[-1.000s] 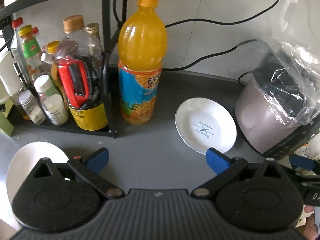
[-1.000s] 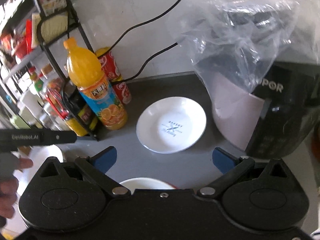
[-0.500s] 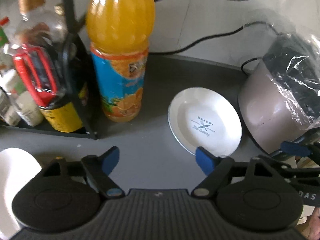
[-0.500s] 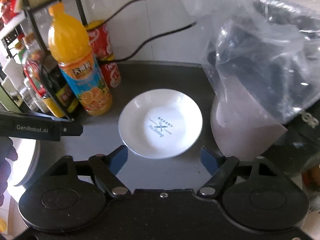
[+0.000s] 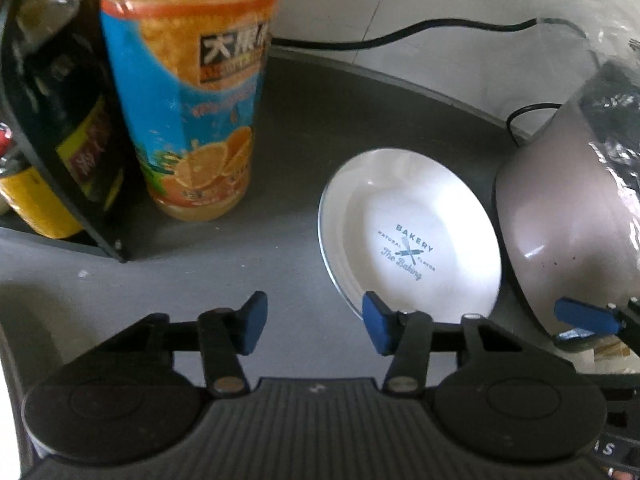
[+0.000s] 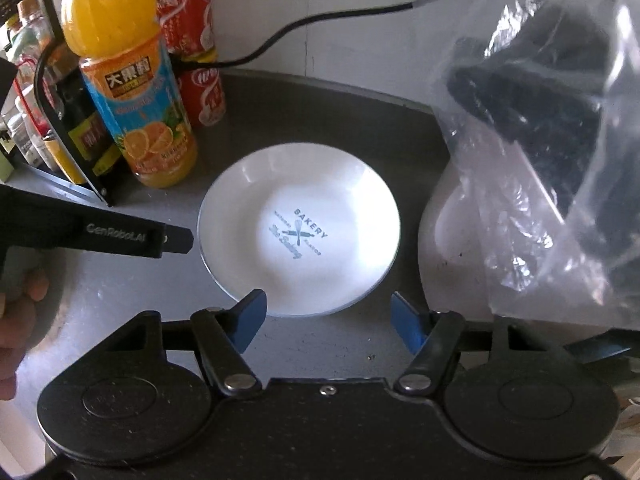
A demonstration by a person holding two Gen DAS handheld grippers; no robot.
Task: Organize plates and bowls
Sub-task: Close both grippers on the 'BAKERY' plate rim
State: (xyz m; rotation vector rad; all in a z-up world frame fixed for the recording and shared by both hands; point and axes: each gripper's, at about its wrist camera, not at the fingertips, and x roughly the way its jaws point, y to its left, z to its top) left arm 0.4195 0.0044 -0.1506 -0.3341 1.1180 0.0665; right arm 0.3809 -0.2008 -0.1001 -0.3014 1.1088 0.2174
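A white plate with blue "Bakery" print lies flat on the grey counter; it also shows in the left wrist view. My right gripper is open and empty, its fingertips just in front of the plate's near rim. My left gripper is open and empty, to the left of the plate, its right fingertip at the plate's near-left rim. The left gripper's body shows at the left of the right wrist view.
An orange juice bottle and red cans stand behind and left of the plate, beside a black rack of sauce bottles. A rice cooker under a plastic bag stands close on the plate's right. A black cable runs along the wall.
Both grippers have moved forward and down toward the plate, which now looks larger and closer. The other white dish at the left has left the views. Both stay open.
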